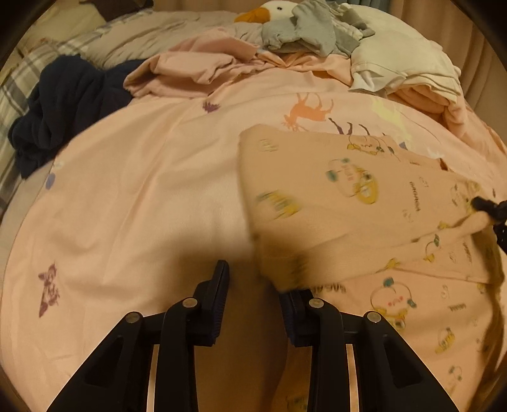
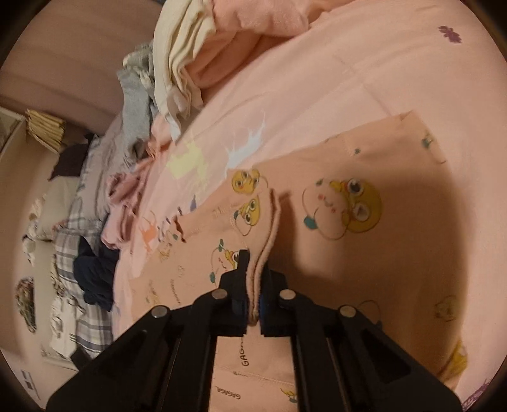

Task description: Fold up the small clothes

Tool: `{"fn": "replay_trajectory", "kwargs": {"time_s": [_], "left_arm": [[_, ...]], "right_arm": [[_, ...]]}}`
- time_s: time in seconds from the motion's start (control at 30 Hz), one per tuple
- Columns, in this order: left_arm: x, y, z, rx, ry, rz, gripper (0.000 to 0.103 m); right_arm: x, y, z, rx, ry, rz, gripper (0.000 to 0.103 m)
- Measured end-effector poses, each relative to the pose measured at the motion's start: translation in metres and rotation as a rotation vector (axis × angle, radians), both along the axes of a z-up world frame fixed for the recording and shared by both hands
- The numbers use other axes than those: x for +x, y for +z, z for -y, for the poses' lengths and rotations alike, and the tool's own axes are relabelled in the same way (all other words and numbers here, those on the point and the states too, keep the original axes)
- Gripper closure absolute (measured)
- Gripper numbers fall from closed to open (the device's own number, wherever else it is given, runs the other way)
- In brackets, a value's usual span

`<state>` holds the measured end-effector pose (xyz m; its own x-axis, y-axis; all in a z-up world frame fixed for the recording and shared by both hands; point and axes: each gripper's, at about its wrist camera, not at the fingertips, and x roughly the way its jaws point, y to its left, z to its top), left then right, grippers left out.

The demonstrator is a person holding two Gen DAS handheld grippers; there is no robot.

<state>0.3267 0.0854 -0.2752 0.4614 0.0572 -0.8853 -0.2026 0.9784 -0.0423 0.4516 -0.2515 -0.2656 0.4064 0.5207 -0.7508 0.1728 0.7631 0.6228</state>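
Observation:
A small pink garment with cartoon prints [image 1: 364, 215] lies on the pink bedspread [image 1: 142, 190], its upper layer lifted and blurred. My left gripper [image 1: 253, 285] is open, just left of the garment's near corner, and holds nothing. My right gripper [image 2: 255, 279] is shut on a doubled edge of the pink printed garment [image 2: 342, 222], holding it raised above the flat part. In the left wrist view the right gripper's tip [image 1: 489, 207] shows at the far right, pinching the cloth.
A dark navy garment [image 1: 63, 111] lies at the left of the bed. A pink crumpled cloth [image 1: 196, 66], grey clothes [image 1: 310, 28], a cream garment [image 1: 402, 60] and a plush duck [image 1: 263, 11] sit at the back. Plaid bedding [image 2: 73, 275] lies beyond.

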Motion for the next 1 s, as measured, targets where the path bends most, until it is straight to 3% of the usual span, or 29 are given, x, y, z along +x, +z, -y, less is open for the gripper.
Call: {"fn": "replay_trajectory", "kwargs": {"time_s": [0.07,0.17,0.23,0.33,0.5,0.63,0.67,0.73,0.8,0.9,1.0], "left_arm": [[-0.006,0.005,-0.007,-0.039,0.033,-0.006,0.071],[-0.005,0.006,-0.007,-0.028,0.061,0.014,0.071],[0.006,-0.003,0.001,0.006,0.055,-0.021,0.071],[0.011,-0.006,0.015,0.106,0.048,0.001,0.071],[0.006,-0.006,0.008,0.081,0.065,-0.006,0.071],[-0.002,-0.001,0.009,0.109,0.011,-0.052,0.071],[-0.004,0.002,0.008,0.111,0.000,-0.066,0.071],[-0.013,0.014,0.000,0.091,0.009,-0.069,0.071],[-0.018,0.034,-0.007,0.057,0.035,-0.006,0.071],[-0.010,0.065,-0.007,-0.034,0.039,0.100,0.071],[0.021,0.063,0.010,-0.093,-0.024,0.081,0.071]], "right_arm": [[-0.002,0.014,0.008,-0.027,-0.008,0.036,0.098],[-0.002,0.030,0.019,-0.047,-0.007,0.072,0.098],[-0.004,0.036,0.024,-0.057,-0.016,0.088,0.098],[-0.006,0.042,0.034,-0.078,-0.028,0.109,0.098],[-0.011,0.025,0.054,-0.124,-0.060,0.049,0.098],[-0.017,-0.007,0.059,-0.213,-0.035,-0.057,0.095],[-0.019,-0.008,0.061,-0.201,-0.034,-0.049,0.096],[-0.022,-0.001,0.066,-0.209,-0.022,-0.054,0.092],[-0.022,0.013,0.068,-0.257,-0.015,-0.060,0.084],[-0.027,0.045,0.063,-0.356,-0.009,0.029,0.082],[-0.025,0.062,0.050,-0.308,0.030,0.117,0.083]]}}
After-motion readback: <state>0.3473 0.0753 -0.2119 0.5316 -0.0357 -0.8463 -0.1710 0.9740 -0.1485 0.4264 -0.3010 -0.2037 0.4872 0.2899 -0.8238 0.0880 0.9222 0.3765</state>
